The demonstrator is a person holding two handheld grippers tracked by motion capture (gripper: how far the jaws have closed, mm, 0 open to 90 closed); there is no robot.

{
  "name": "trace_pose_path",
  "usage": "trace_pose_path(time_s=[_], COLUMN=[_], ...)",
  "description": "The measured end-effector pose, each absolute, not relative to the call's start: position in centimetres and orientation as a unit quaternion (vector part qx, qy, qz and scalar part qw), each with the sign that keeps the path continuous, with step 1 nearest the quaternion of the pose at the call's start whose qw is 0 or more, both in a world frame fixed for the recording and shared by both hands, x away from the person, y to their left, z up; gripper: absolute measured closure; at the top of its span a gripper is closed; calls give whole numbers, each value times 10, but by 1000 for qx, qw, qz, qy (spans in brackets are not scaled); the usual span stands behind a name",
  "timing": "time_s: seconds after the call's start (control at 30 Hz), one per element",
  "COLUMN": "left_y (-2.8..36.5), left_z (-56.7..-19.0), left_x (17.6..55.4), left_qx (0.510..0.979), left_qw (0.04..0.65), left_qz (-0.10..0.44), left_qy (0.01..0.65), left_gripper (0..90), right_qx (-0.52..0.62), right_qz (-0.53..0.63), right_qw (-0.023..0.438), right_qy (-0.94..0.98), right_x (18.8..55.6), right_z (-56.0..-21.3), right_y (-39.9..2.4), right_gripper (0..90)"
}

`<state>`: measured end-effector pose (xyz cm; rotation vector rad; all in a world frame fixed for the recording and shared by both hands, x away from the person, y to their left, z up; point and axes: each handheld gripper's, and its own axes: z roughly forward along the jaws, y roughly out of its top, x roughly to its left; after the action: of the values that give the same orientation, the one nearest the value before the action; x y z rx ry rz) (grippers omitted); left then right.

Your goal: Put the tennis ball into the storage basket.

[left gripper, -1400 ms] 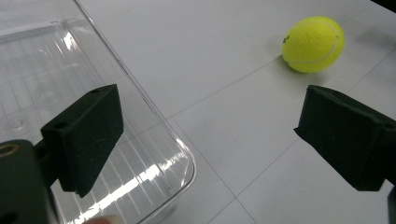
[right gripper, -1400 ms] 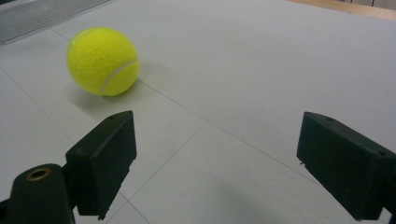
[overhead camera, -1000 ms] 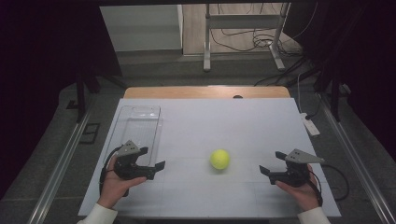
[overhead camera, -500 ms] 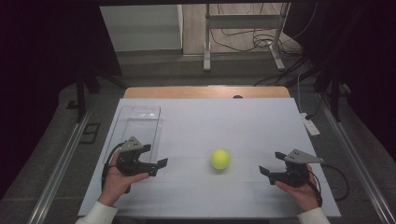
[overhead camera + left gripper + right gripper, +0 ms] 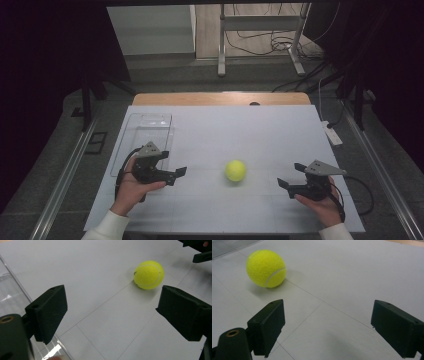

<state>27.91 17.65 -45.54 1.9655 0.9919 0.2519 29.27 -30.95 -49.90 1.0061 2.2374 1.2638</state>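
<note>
A yellow tennis ball [image 5: 235,170] rests on the white table [image 5: 240,130] between my two grippers. In the high view my left gripper [image 5: 172,164] is held in a hand to the ball's left, pointing toward it. Its jaws stand wide apart with nothing between them, and they have just been closing a little. The left gripper view has the ball [image 5: 149,274] ahead of the open left gripper [image 5: 112,312]. My right gripper [image 5: 291,175] hovers to the ball's right, open and empty. From the right gripper view the ball [image 5: 266,268] lies ahead-left of the right gripper [image 5: 332,325].
A clear plastic tray [image 5: 145,135] lies on the table's left side, just behind my left gripper. A white power strip [image 5: 332,135] sits off the right edge. The wooden table edge [image 5: 220,98] runs along the back, with metal stand legs [image 5: 220,65] beyond it.
My left gripper has shifted a little to the right, toward the ball, and slightly up. The right gripper and the ball have stayed put.
</note>
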Motion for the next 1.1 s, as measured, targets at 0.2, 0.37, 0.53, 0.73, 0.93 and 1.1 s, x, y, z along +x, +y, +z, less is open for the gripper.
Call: trace_pose_path(time_s=[0.2,0.37,0.53,0.73,0.93,1.1], left_y=[170,165,159,153,149,147], left_z=[-454,-455,-454,-453,-451,-451], left_x=[284,288,291,294,295,296], left_qx=[797,801,804,808,811,812], left_qw=[448,444,444,442,443,443], left_qz=[96,94,90,86,85,83], left_qy=[394,390,385,380,374,372], left_gripper=[98,98,98,99,98,99], right_qx=[357,356,354,351,351,350], right_qz=[449,448,449,447,448,447], right_qw=[189,189,187,185,185,185], right_qy=[797,798,799,801,801,802], right_x=[293,295,297,298,299,299], right_z=[-499,-500,-500,-501,-501,-501], right_y=[-310,-309,-309,-309,-307,-307], right_gripper=[127,127,128,129,129,130])
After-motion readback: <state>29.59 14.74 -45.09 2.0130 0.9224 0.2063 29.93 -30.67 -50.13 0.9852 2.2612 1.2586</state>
